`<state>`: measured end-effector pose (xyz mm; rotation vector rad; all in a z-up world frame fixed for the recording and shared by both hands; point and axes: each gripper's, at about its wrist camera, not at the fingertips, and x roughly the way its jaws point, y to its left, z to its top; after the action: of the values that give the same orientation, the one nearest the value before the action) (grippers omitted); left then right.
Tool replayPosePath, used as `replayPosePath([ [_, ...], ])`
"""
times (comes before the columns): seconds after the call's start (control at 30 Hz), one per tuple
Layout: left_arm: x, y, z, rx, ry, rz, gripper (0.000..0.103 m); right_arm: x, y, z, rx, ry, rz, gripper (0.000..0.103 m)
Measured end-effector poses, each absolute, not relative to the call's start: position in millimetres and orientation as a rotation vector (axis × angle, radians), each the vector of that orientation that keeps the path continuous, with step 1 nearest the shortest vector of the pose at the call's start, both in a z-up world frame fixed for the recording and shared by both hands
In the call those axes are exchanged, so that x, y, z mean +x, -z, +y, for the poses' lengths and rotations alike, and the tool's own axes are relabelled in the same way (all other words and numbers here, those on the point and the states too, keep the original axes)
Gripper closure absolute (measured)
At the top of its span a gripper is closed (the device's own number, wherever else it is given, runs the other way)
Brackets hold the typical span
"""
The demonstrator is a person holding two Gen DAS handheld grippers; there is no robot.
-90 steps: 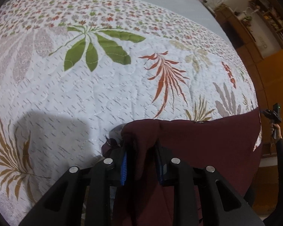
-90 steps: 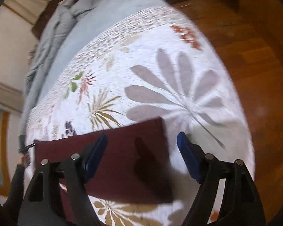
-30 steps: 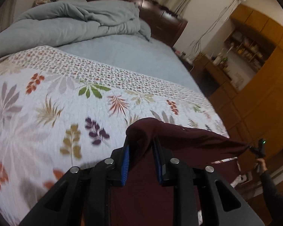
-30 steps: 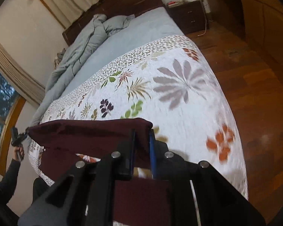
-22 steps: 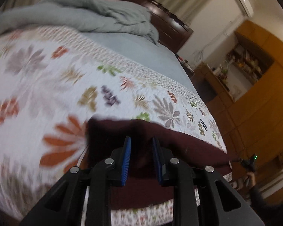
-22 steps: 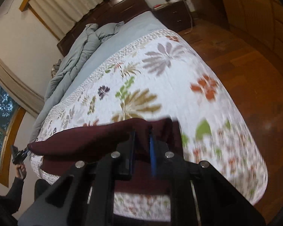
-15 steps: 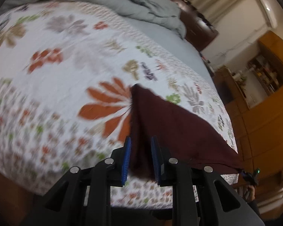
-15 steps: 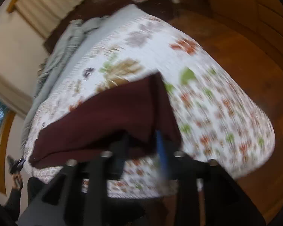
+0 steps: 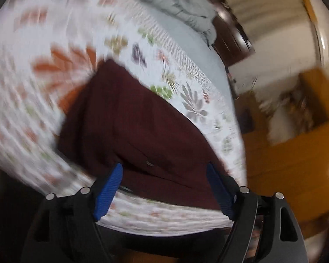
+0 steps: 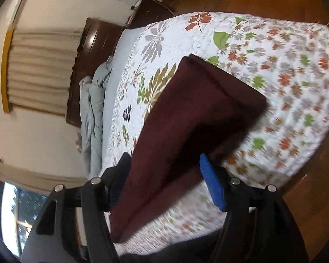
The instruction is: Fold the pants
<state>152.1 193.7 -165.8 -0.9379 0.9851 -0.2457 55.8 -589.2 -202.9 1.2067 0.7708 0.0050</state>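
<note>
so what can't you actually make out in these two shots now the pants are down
- Left wrist view: motion blur smears the quilt pattern and the shelving at right.
- Near edge of the pants: cut off behind the open left gripper.
- Right wrist view: the open right gripper hides the pants' near end; how many layers are folded is unclear.

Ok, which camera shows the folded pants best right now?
The right wrist view. There the pants are fairly sharp, with the folded edges and far corners clear on the quilt. The left wrist view also shows the pants, but motion blur smears their outline, and a gripper finger hides one near corner.
</note>
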Motion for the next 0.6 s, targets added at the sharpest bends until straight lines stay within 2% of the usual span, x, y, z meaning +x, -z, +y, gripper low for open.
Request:
replayPosePath([
  [0.27, 174, 197, 174, -0.935, 0.111, 1.076, 0.023, 84, 210, -594, 1.202, 0.015, 0.787, 0.037],
  [0.47, 194, 212, 177, -0.936, 0.019, 1.121, 0.026, 72, 216, -603, 1.232, 0.038, 0.781, 0.037],
  [0.5, 195, 213, 179, -0.95, 0.006, 1.105, 0.029, 72, 216, -605, 1.243, 0.039, 0.78, 0.037],
  [0.53, 196, 213, 181, -0.956, -0.006, 1.088, 0.044, 72, 216, -606, 1.25, 0.041, 0.779, 0.036],
  [0.57, 200, 214, 184, -0.956, -0.005, 1.064, 0.051, 74, 215, -606, 1.248, 0.043, 0.778, 0.036],
  [0.6, 202, 215, 186, -0.957, -0.001, 1.045, 0.065, 76, 213, -606, 1.237, 0.044, 0.779, 0.037],
])
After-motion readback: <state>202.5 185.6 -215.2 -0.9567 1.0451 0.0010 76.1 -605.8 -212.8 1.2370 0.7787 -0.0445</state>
